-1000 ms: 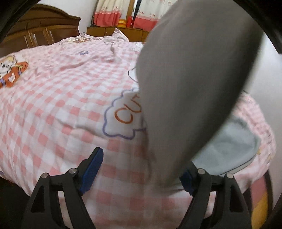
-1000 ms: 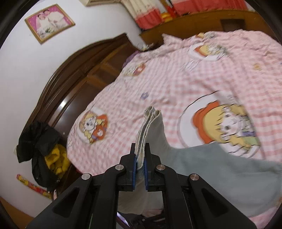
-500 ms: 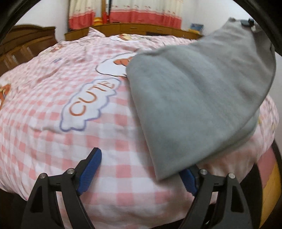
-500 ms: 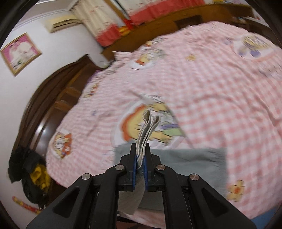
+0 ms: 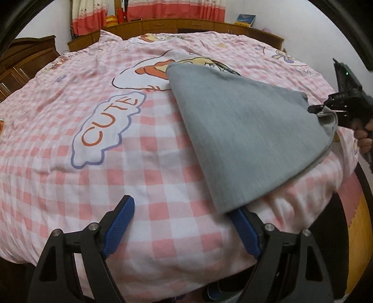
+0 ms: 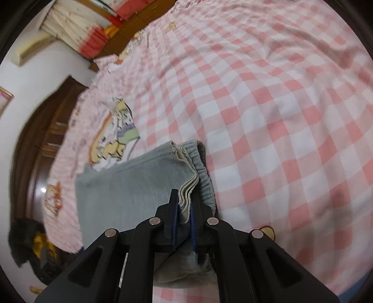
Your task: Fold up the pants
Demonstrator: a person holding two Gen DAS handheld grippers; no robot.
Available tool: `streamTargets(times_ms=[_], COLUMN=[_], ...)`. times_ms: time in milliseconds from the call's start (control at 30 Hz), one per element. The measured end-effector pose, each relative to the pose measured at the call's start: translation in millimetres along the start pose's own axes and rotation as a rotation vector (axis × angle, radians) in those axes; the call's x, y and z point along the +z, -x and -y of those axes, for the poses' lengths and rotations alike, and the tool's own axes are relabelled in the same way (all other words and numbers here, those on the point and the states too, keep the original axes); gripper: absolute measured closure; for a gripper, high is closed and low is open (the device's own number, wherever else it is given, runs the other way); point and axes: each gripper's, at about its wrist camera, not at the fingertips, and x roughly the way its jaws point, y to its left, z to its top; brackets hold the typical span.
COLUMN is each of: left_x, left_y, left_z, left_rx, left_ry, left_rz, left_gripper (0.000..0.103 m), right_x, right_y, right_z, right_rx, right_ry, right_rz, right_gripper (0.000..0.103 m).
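Jaws of the left gripper (image 5: 185,223) are standing wide apart in the left wrist view, its two blue pads (image 5: 120,218) hovering just over the near edge of the bed; nothing is being gripped, though the lowest corner of the grey pants (image 5: 244,139) is hanging right in front of the right-hand pad. One pair of pants is lying spread across the pink-and-white checked bedsheet (image 5: 144,167), its far corner resting on a cartoon print. Beside it, a printed cloud is showing the word "CUTE" (image 5: 109,121) in orange letters. At the right edge, the right gripper (image 5: 322,111) is pinching the raised corner of the pants, with a hand (image 5: 364,137) wrapping its handle. One wooden headboard (image 5: 25,58) is standing at the left, and red-and-cream curtains (image 5: 149,11) are hanging beyond a low wooden ledge.

Seen from the right wrist, the jaws of the right gripper (image 6: 184,213) are sitting nearly together, clamping on a stack of layered cream-edged hems of the pants (image 6: 130,191), next to the gathered elastic waistband (image 6: 202,172). The folded grey cloth is stretching away leftward over the bedsheet (image 6: 268,105), partly covering one cartoon figure (image 6: 114,137). A dark heap of clothing (image 6: 30,247) is lying low at the left, too blurred to make out.
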Motion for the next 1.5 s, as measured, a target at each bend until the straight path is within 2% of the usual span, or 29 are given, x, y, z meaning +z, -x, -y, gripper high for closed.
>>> streamTargets(times_ms=[67, 167, 233, 300, 333, 467, 533, 667, 867, 1000, 1100, 1133, 1167, 1300, 1400, 1500], left_x=[0, 5, 11, 19, 24, 37, 35, 30, 38, 47, 47, 45, 42, 32, 31, 31], left_y=[7, 20, 28, 31, 30, 35, 40, 48, 36, 11, -6, -9, -12, -20, -20, -20], left_z=[-3, -9, -12, -12, -10, 1, 8, 12, 1, -5, -9, -11, -12, -20, -21, -21], left_rx=[-0.001, -0.018, -0.036, -0.054, -0.06, -0.087, -0.114, -0.116, -0.105, -0.102, -0.089, -0.093, -0.094, -0.111, -0.116, -0.118], left_ry=[-0.005, -0.004, 0.002, 0.001, -0.006, -0.035, -0.063, -0.089, -0.019, 0.047, 0.079, 0.086, 0.09, 0.118, 0.118, 0.111], left_rz=[0.0, 0.012, 0.027, 0.036, 0.038, 0.034, 0.028, 0.027, 0.036, 0.025, -0.002, -0.011, -0.017, -0.038, -0.036, -0.033], left_gripper=[0.017, 0.017, 0.017, 0.017, 0.017, 0.017, 0.017, 0.017, 0.017, 0.017, 0.017, 0.017, 0.017, 0.017, 0.016, 0.016], right_x=[0, -3, -6, -8, -9, -10, -13, -27, -50, -63, -67, -68, -69, -74, -78, -83], right_y=[3, 14, 28, 38, 43, 40, 39, 39, 56, 50, 35, 33, 33, 41, 47, 56], right_z=[-1, -13, -24, -30, -33, -31, -28, -30, -59, -77, -66, -58, -49, -17, -17, -22], right_rx=[0.005, -0.032, -0.067, -0.09, -0.102, -0.119, -0.098, -0.077, -0.103, -0.219, -0.394, -0.421, -0.417, -0.301, -0.305, -0.349], right_ry=[0.022, 0.08, 0.126, 0.163, 0.181, 0.177, 0.16, 0.149, 0.216, 0.328, 0.348, 0.333, 0.313, 0.208, 0.197, 0.2], right_rz=[0.001, 0.027, 0.08, 0.128, 0.153, 0.143, 0.143, 0.144, 0.208, 0.224, 0.216, 0.212, 0.207, 0.214, 0.233, 0.254], right_gripper=[0.095, 0.086, 0.061, 0.049, 0.047, 0.047, 0.047, 0.047, 0.047, 0.047, 0.047, 0.047, 0.047, 0.047, 0.047, 0.047])
